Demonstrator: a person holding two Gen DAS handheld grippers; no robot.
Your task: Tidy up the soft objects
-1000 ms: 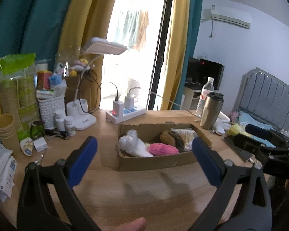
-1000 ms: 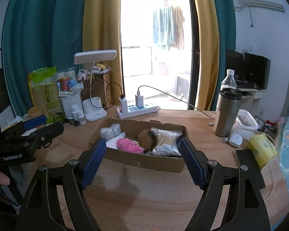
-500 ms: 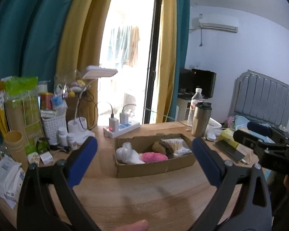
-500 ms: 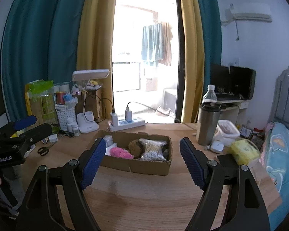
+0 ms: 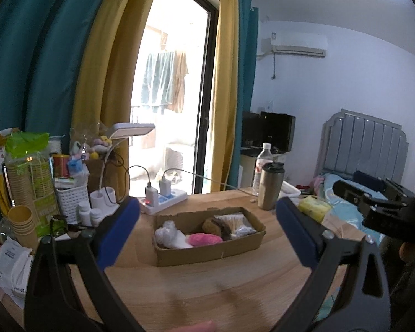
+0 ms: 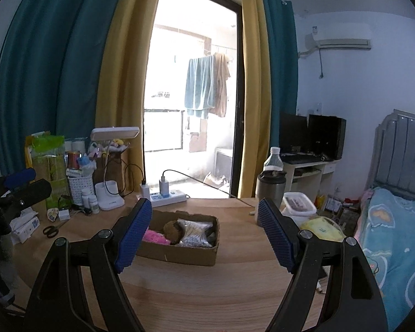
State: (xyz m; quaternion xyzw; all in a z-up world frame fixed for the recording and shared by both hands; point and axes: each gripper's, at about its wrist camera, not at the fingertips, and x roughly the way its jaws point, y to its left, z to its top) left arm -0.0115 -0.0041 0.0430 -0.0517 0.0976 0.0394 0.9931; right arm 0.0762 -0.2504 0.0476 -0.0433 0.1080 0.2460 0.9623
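- The cardboard box (image 5: 209, 242) sits on the wooden table (image 5: 207, 290), dead ahead at twelve o'clock from both claws, well apart from either
- Left gripper (image 5: 207, 229) is spread wide with nothing between its blue pads; the box shows framed in the gap
- Right gripper (image 6: 204, 233) is likewise spread and empty, its left pad overlapping the box's near left corner in its own view only; I judge no contact
- Inside the box, from nine towards three o'clock: a white bundle (image 5: 170, 233), a pink soft thing (image 5: 204, 239), a brown round thing (image 5: 214, 225) and a clear bag of pale sticks (image 5: 236, 222)
- The box's long axis runs nine to three across both claws' line of approach, slightly skewed, its right end further off in the left view
- From the left claw the white bundle and pink thing lie nearer; from the right claw the clear bag (image 6: 193, 233) is the closer and the pink one (image 6: 155, 236) is half hidden behind its pad
- I judge neither hand clearly nearer overall; each would need to travel forward and down to reach in
- A steel tumbler (image 5: 269, 186) stands at about one o'clock beyond the box, clear of a straight approach
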